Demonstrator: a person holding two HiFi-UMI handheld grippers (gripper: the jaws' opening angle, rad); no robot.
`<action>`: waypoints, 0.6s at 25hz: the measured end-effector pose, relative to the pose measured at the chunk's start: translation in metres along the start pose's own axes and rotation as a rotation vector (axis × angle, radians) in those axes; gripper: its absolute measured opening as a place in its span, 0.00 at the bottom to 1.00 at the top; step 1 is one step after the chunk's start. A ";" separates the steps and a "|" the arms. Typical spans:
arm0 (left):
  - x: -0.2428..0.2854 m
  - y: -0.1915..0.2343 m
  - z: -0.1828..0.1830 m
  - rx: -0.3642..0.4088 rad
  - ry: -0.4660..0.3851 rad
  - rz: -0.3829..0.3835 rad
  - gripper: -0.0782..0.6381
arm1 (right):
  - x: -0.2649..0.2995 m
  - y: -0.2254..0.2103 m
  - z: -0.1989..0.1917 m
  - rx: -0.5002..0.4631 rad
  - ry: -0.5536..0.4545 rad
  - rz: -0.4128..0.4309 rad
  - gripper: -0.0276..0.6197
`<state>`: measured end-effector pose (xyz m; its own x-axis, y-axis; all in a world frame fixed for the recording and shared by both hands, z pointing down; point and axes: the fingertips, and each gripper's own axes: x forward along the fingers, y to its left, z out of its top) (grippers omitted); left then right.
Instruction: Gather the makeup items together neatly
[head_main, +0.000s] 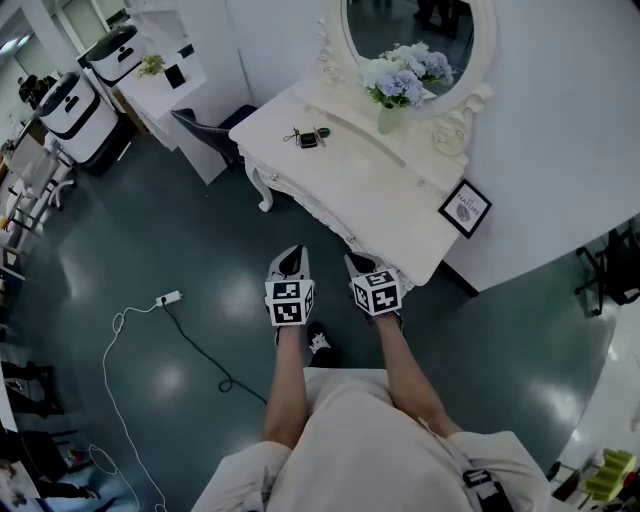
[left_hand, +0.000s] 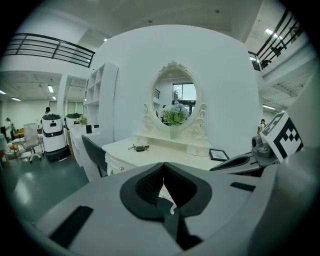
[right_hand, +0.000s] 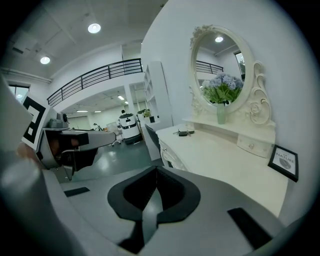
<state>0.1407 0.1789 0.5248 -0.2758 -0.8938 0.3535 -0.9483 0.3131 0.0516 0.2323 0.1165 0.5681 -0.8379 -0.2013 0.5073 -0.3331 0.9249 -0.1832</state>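
Observation:
A few small dark makeup items (head_main: 307, 136) lie together near the far left end of the white dressing table (head_main: 385, 205); they also show as makeup items (left_hand: 139, 147) in the left gripper view and as makeup items (right_hand: 184, 133) in the right gripper view. My left gripper (head_main: 291, 256) and right gripper (head_main: 358, 262) are side by side over the floor, just short of the table's near edge and well away from the items. The left gripper (left_hand: 162, 192) has its jaws together with nothing held. So does the right gripper (right_hand: 152, 197).
At the back of the table stand an oval mirror (head_main: 420, 25) and a vase of flowers (head_main: 400, 85); a framed picture (head_main: 465, 208) leans at its right end. A dark chair (head_main: 210, 125) stands left of the table. A power strip with cable (head_main: 168, 298) lies on the floor.

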 end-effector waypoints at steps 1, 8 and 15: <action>0.008 0.007 0.003 0.004 0.001 -0.008 0.13 | 0.010 0.000 0.005 0.002 0.001 -0.002 0.10; 0.054 0.061 0.019 0.002 0.004 -0.053 0.13 | 0.078 0.001 0.044 0.036 -0.017 -0.019 0.10; 0.074 0.097 0.031 0.009 0.001 -0.097 0.13 | 0.109 -0.001 0.076 0.045 -0.096 -0.075 0.10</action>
<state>0.0237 0.1329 0.5275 -0.1827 -0.9193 0.3485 -0.9720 0.2223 0.0767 0.1087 0.0693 0.5593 -0.8464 -0.3015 0.4389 -0.4141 0.8909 -0.1867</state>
